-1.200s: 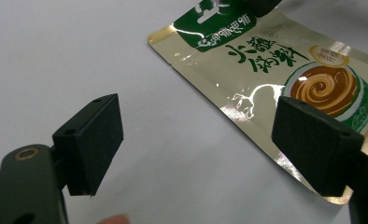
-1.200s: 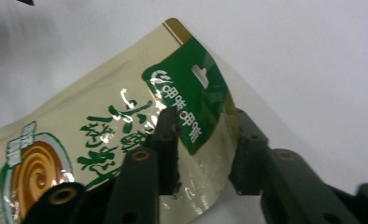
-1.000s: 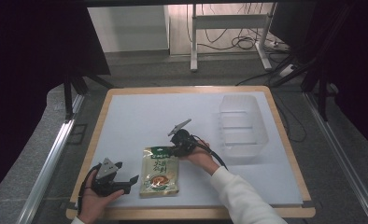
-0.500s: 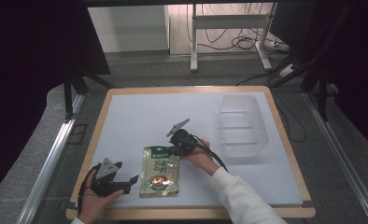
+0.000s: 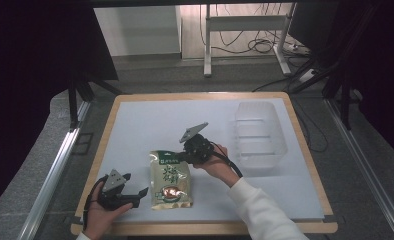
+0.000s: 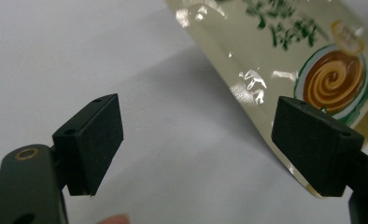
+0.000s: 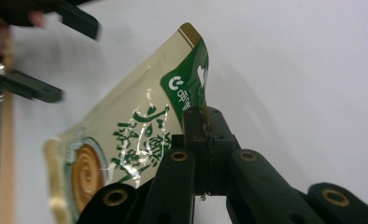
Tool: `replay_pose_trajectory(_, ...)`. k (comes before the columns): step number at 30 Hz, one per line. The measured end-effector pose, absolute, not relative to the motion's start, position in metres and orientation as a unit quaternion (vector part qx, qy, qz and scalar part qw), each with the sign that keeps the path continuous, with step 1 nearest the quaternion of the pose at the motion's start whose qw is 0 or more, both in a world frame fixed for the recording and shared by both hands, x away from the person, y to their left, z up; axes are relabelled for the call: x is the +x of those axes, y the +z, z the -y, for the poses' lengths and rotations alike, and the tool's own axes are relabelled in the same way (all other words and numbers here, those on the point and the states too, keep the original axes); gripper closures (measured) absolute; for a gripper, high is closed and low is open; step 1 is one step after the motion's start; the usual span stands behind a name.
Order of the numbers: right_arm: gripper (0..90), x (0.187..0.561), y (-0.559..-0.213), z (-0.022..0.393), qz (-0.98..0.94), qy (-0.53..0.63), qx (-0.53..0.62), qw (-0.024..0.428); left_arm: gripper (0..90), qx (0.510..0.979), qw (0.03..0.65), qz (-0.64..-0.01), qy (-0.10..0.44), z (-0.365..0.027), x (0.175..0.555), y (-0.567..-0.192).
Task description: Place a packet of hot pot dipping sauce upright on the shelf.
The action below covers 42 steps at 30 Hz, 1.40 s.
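A cream and green food pouch [image 5: 171,182] with a swirl picture lies on the white table [image 5: 145,120], near the front. My right gripper [image 5: 179,157] is shut on the pouch's top edge. In the right gripper view the jaws [image 7: 202,122] pinch the green corner of the pouch [image 7: 126,140], which is raised and curls upward while its lower end stays low. My left gripper [image 5: 136,184] rests just left of the pouch's lower end. In the left gripper view, open jaws [image 6: 196,140] frame bare table, and the pouch [image 6: 303,51] lies beside the right pad.
A clear plastic container [image 5: 260,132] stands at the right side of the table. A wooden rim [image 5: 205,227] borders the white surface. The person's white sleeve [image 5: 265,212] comes in from the lower right. Cables and a stand's legs lie on the floor beyond the table.
The right gripper has risen slightly with the pouch's top edge pinched, so that end lifts off the table. The left gripper has not moved.
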State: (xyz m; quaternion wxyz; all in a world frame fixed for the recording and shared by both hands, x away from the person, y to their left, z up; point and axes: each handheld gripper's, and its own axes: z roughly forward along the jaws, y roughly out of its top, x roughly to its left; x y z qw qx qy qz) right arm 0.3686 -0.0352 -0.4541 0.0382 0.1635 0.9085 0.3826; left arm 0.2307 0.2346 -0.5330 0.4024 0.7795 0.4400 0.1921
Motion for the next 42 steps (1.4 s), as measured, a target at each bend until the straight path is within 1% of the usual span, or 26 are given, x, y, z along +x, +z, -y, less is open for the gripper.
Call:
replay_pose_trajectory(6,89.1,0.356,-0.420,0.046,-0.894,0.423,0.135,0.064,16.7,0.780,0.402,-0.439,0.193,-0.235,0.231,-0.533)
replay_pose_trajectory(13,89.2,0.344,-0.396,0.055,-0.884,0.446,0.112,0.089,16.8,0.781,0.400,-0.439,0.193,-0.235,0.231,-0.533)
replay_pose_trajectory(32,89.3,0.338,-0.378,0.066,-0.870,0.462,0.113,0.127,16.7,0.782,0.399,-0.438,0.193,-0.234,0.231,-0.534)
replay_pose_trajectory(42,89.3,0.338,-0.367,0.077,-0.859,0.479,0.117,0.137,16.8,0.782,0.398,-0.439,0.192,-0.233,0.232,-0.535)
